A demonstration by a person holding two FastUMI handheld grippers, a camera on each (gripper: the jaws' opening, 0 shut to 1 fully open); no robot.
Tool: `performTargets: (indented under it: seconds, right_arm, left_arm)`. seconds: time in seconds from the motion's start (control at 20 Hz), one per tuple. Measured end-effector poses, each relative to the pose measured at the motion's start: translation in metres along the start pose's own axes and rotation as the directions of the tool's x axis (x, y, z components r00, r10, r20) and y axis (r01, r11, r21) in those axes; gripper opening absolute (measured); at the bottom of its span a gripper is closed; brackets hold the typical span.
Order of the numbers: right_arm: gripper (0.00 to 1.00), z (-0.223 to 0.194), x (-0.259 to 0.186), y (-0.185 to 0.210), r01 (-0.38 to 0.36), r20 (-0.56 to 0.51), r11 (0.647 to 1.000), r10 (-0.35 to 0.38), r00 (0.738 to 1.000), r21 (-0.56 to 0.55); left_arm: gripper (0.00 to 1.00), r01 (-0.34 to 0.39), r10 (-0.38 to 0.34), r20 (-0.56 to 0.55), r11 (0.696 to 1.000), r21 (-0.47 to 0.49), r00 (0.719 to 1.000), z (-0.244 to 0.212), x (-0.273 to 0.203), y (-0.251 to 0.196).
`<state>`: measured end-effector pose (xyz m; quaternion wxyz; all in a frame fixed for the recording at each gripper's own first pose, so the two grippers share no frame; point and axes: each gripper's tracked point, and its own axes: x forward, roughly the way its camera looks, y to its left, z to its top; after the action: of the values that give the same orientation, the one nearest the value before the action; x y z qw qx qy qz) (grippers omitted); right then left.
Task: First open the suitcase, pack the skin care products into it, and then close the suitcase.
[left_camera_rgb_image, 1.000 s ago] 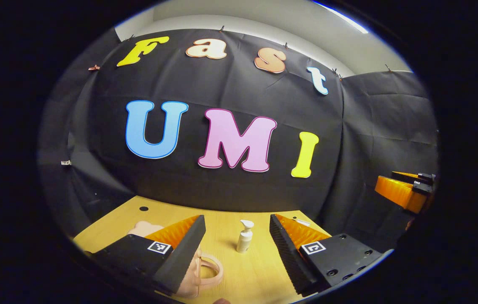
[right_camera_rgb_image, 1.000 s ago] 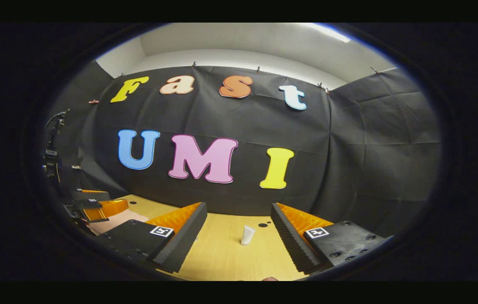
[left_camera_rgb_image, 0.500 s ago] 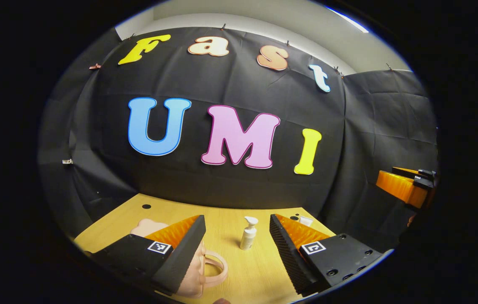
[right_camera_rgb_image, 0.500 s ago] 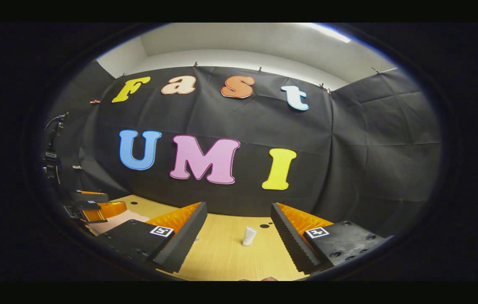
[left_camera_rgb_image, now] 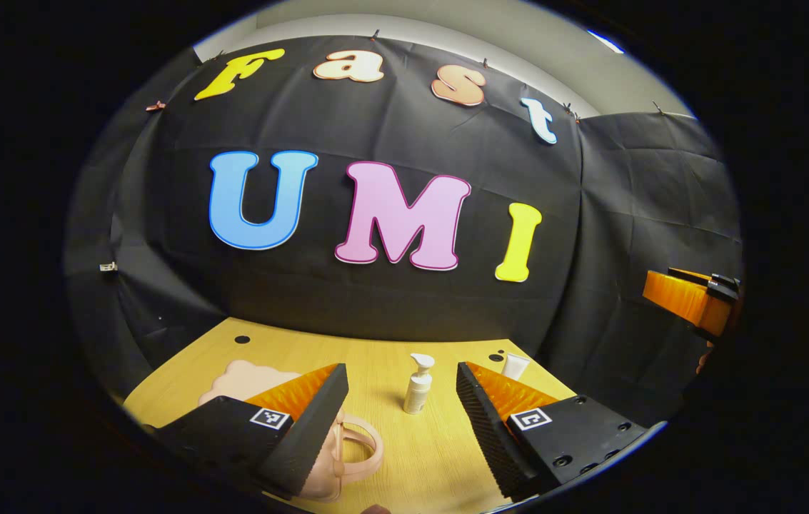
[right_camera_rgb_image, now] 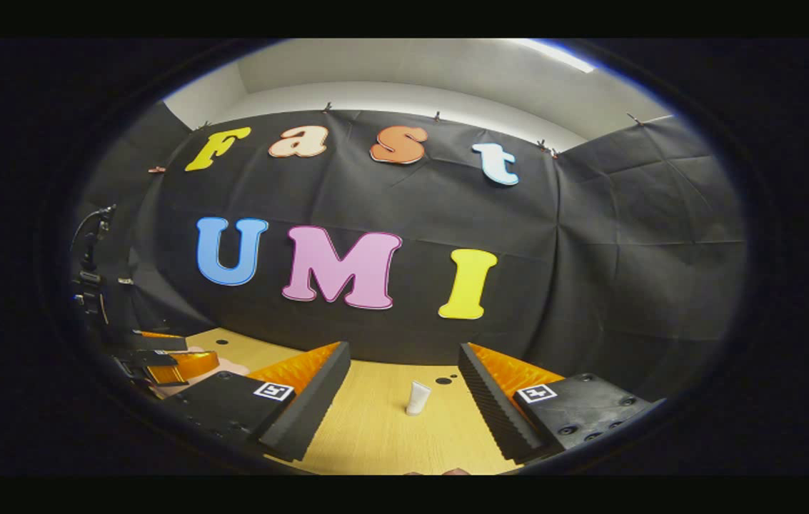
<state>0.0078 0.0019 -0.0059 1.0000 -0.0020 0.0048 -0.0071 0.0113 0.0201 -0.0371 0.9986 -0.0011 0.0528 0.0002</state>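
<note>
Suitcase (left_camera_rgb_image: 261, 382), pink and closed, lies on our wooden table (left_camera_rgb_image: 440, 457) in the left gripper view, behind the spread, empty left gripper (left_camera_rgb_image: 402, 421), a pump bottle (left_camera_rgb_image: 417, 384) standing between its fingers. In the right gripper view, our right gripper (right_camera_rgb_image: 404, 407) gapes empty, with a white tube (right_camera_rgb_image: 418, 397) upright beyond.

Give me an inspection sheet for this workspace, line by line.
Surface: wooden table, with dark round holes near its far edge.
Job's things: pink suitcase lying flat, closed, its handle toward the pump bottle; the bottle and a white tube stand upright, apart.
Clutter: nothing seen.
Grippers: left gripper open, above the table, suitcase under one finger; right gripper open, tube ahead between its fingers.
Cables: nothing seen.
Surroundings: black cloth wall, pale ceiling above.
</note>
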Motion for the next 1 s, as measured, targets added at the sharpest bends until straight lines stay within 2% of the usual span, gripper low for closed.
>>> performTargets:
  seconds: [0.15, 0.3, 0.45, 0.55, 0.6, 0.65, 0.75, 0.95, 1.0]
  right_arm:
    - [0.97, 0.004, 0.001, 0.004, -0.017, 0.018, 0.999, 0.016, 1.000, 0.033]
    - [0.97, 0.004, 0.009, -0.001, -0.045, 0.034, 0.999, 0.044, 0.998, 0.028]
    - [0.96, -0.006, 0.024, -0.012, -0.085, 0.027, 0.996, 0.084, 0.996, 0.038]
    - [0.96, -0.016, 0.038, -0.021, -0.133, 0.009, 0.988, 0.133, 0.991, 0.079]
    - [0.96, -0.021, 0.046, -0.029, -0.138, 0.001, 0.986, 0.138, 0.990, 0.092]
    - [0.96, -0.026, 0.056, -0.042, -0.138, -0.009, 0.986, 0.139, 0.990, 0.099]
    - [0.97, -0.019, 0.064, -0.054, -0.160, 0.040, 0.983, 0.157, 0.987, 0.089]
    - [0.97, -0.046, 0.072, -0.075, -0.155, -0.003, 0.984, 0.156, 0.988, 0.083]
    - [0.97, -0.051, 0.072, -0.080, -0.146, -0.013, 0.984, 0.148, 0.989, 0.098]
  left_arm:
    - [0.96, 0.029, -0.031, -0.056, 0.998, -0.050, 0.998, -0.017, 0.010, -0.005]
    - [0.96, -0.013, 0.007, -0.153, 0.999, -0.037, 0.988, -0.051, 0.026, 0.000]
    - [0.96, -0.055, 0.038, -0.264, 0.997, -0.057, 0.964, -0.092, 0.047, -0.002]
    - [0.96, -0.141, 0.106, -0.368, 0.988, -0.069, 0.924, -0.128, 0.061, 0.006]
    - [0.96, -0.172, 0.127, -0.399, 0.982, -0.079, 0.908, -0.138, 0.067, 0.007]
    - [0.97, -0.229, 0.173, -0.444, 0.971, -0.075, 0.879, -0.155, 0.079, 0.016]
    - [0.97, -0.294, 0.226, -0.503, 0.954, -0.059, 0.834, -0.179, 0.088, 0.030]
    - [0.97, -0.357, 0.287, -0.612, 0.934, 0.007, 0.737, -0.219, 0.099, 0.051]
    - [0.97, -0.375, 0.314, -0.638, 0.926, 0.042, 0.704, -0.227, 0.101, 0.055]
